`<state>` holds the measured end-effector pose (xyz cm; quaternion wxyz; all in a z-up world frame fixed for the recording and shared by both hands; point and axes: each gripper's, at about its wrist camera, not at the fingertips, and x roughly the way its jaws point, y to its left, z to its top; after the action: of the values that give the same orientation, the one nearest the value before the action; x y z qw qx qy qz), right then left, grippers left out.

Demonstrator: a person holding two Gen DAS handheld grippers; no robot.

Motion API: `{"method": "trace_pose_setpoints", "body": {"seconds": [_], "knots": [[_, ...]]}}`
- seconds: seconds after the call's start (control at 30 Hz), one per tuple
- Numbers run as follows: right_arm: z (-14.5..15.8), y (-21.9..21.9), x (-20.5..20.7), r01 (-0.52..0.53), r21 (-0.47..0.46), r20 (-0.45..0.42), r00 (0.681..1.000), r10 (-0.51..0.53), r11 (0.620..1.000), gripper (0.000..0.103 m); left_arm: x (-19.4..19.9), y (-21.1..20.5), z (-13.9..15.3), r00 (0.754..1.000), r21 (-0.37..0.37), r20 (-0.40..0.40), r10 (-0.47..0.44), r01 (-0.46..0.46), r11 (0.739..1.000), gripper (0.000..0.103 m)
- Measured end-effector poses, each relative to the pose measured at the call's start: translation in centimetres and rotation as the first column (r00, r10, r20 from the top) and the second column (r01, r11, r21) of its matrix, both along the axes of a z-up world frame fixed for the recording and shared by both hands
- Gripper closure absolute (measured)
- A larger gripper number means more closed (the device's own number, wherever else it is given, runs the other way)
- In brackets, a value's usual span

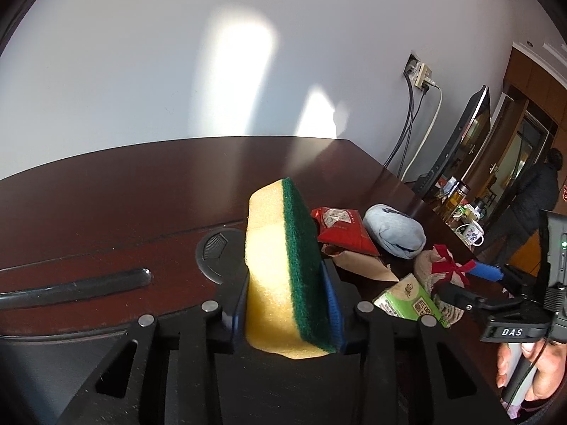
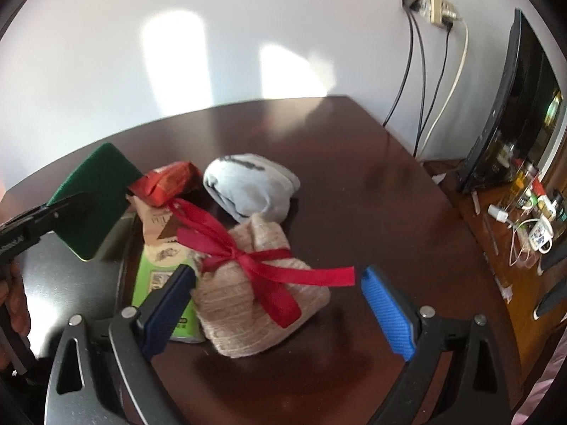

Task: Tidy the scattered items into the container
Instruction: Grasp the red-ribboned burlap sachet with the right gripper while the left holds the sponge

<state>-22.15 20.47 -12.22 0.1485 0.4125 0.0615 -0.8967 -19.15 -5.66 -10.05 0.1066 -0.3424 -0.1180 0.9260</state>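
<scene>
One sponge (image 1: 283, 269), yellow with a green scouring face. One red packet (image 2: 166, 182). One brown paper packet (image 2: 157, 228) beneath it. One green carton (image 2: 159, 283). One grey-blue rolled cloth (image 2: 248, 187). One burlap pouch (image 2: 255, 294) tied with one red ribbon (image 2: 255, 258). That makes six loose items in all on the dark surface (image 2: 354, 194). Two grippers are in view, each with two blue-padded fingers (image 2: 386, 308). Far right, one monitor (image 2: 514, 106), one white mug (image 2: 540, 235), and three cables (image 2: 425, 88) hanging from the wall socket.

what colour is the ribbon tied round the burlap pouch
Red: a satin bow round the beige pouch, clearest in the right wrist view.
</scene>
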Motion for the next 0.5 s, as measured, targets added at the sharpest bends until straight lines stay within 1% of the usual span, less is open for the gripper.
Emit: {"method": "trace_pose_setpoints", "body": {"seconds": [0.13, 0.2, 0.23, 0.27, 0.5], "knots": [[-0.6, 0.0, -0.3, -0.011, -0.002, 0.020, 1.000, 0.011, 1.000, 0.004, 0.1, 0.3, 0.1, 1.000, -0.005, -0.005, -0.016, 0.016, 1.000, 0.064], [-0.8, 0.2, -0.3, -0.015, -0.016, 0.029, 0.999, 0.016, 1.000, 0.008, 0.2, 0.2, 0.2, 1.000, -0.006, -0.007, -0.014, 0.014, 1.000, 0.064], [-0.8, 0.3, -0.3, -0.019, -0.028, 0.036, 0.999, 0.020, 0.999, 0.016, 0.2, 0.1, 0.2, 1.000, -0.006, -0.007, -0.011, 0.011, 1.000, 0.064], [-0.9, 0.4, -0.3, -0.022, -0.041, 0.043, 0.999, 0.023, 0.999, 0.028, 0.2, 0.0, 0.2, 1.000, -0.004, -0.008, -0.007, 0.006, 1.000, 0.064], [-0.3, 1.6, 0.6, -0.019, -0.104, 0.034, 0.999, 0.022, 0.994, 0.033, 0.5, -0.2, 0.5, 1.000, 0.005, -0.027, 0.008, -0.008, 1.000, 0.064]]}}
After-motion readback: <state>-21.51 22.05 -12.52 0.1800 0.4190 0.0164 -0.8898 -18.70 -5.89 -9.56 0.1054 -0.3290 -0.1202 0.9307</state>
